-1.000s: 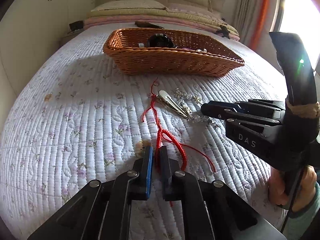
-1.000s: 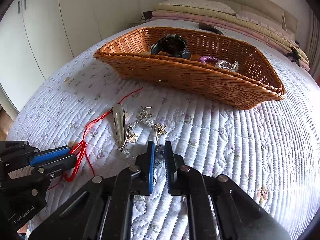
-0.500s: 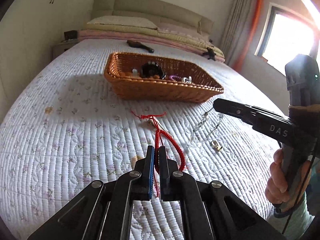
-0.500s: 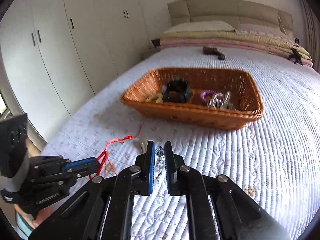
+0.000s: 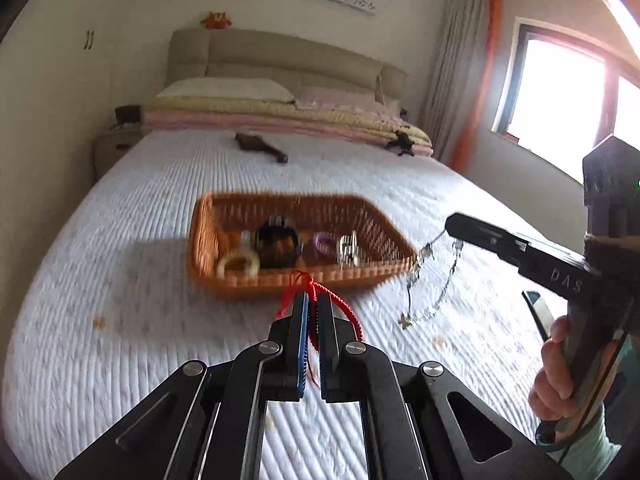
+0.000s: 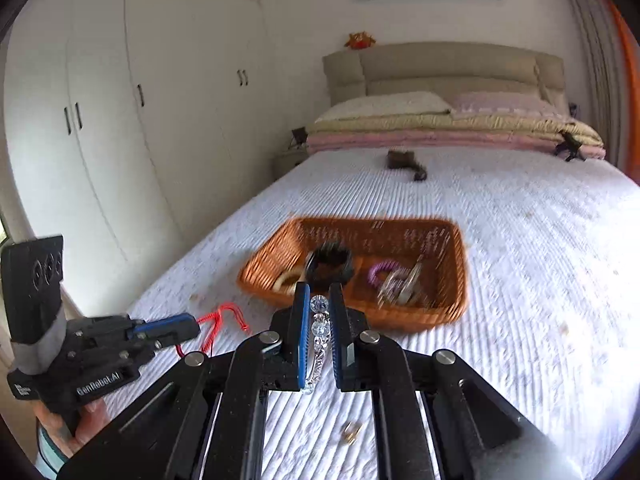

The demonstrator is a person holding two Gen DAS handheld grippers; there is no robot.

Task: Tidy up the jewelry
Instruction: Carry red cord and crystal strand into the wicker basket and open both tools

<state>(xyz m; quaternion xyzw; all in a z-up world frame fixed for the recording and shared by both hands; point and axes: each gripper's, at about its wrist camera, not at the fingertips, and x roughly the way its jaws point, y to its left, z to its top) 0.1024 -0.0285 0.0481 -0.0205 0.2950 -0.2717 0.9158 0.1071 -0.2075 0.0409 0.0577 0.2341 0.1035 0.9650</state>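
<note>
My left gripper (image 5: 314,300) is shut on a red cord bracelet (image 5: 344,310) and holds it in the air in front of the wicker basket (image 5: 208,240). My right gripper (image 6: 319,292) is shut on a silver crystal-bead chain (image 6: 319,322), which hangs below its tips (image 5: 434,280), to the right of the basket. The basket (image 6: 460,280) holds a black hair tie (image 5: 278,240), a purple ring (image 5: 324,242), a cream bangle (image 5: 238,266) and silver pieces (image 5: 348,248). Each gripper shows in the other's view: the left gripper (image 6: 192,326), the right gripper (image 5: 452,224).
The basket sits mid-bed on a white quilted bedspread (image 5: 120,320). A small gold piece (image 6: 350,432) lies on the quilt near me. A dark object (image 5: 260,148) lies farther up the bed by folded blankets (image 5: 280,116). Wardrobes (image 6: 140,120) stand to the left, a window (image 5: 560,100) to the right.
Both grippers have lifted off the quilt and risen, the left with the red cord, the right with the silver chain. The basket now sits lower and farther in both views.
</note>
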